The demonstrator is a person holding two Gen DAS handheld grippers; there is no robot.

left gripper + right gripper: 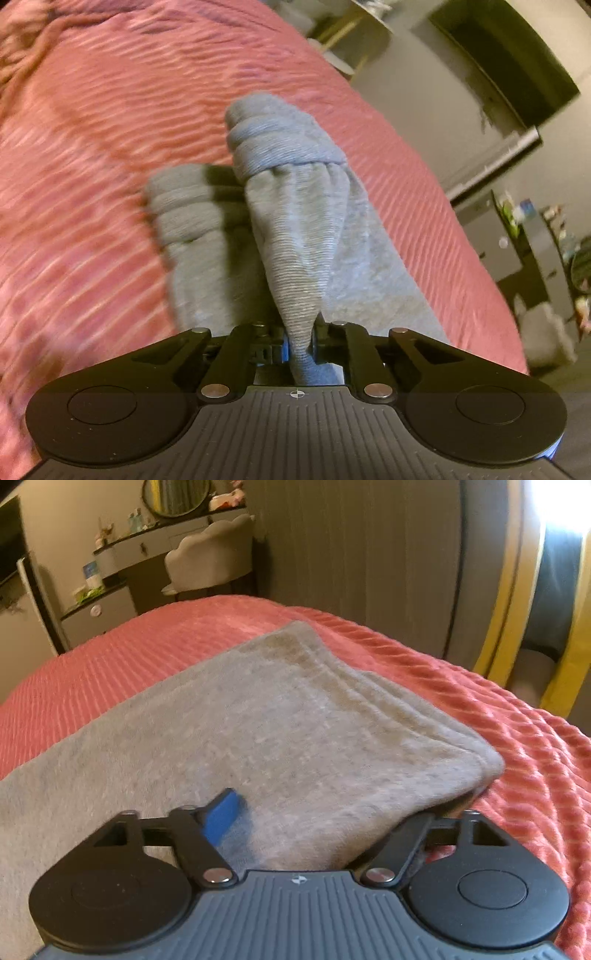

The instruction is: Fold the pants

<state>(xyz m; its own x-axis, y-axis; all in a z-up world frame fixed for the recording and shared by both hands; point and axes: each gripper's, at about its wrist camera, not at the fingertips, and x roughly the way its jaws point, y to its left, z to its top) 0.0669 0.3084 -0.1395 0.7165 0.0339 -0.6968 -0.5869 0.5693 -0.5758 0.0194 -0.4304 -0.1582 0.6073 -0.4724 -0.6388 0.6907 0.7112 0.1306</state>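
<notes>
Grey sweatpants [295, 229] lie on a pink ribbed bedspread [92, 147]. In the left wrist view my left gripper [299, 343] is shut on a pinched ridge of one leg, lifted above the other leg; both ribbed cuffs [269, 140] point away. In the right wrist view the pants' waist end [295, 720] lies flat with a folded corner at the right. My right gripper [317, 834] is open around the fabric's near edge; its blue left pad [221, 818] rests on top, and the right finger is under the cloth.
The bed's edge [461, 229] runs along the right of the left view, with floor and a dark cabinet beyond. In the right view a vanity with a round mirror [173, 494], a white chair [210, 554] and yellow curtains [517, 590] stand past the bed.
</notes>
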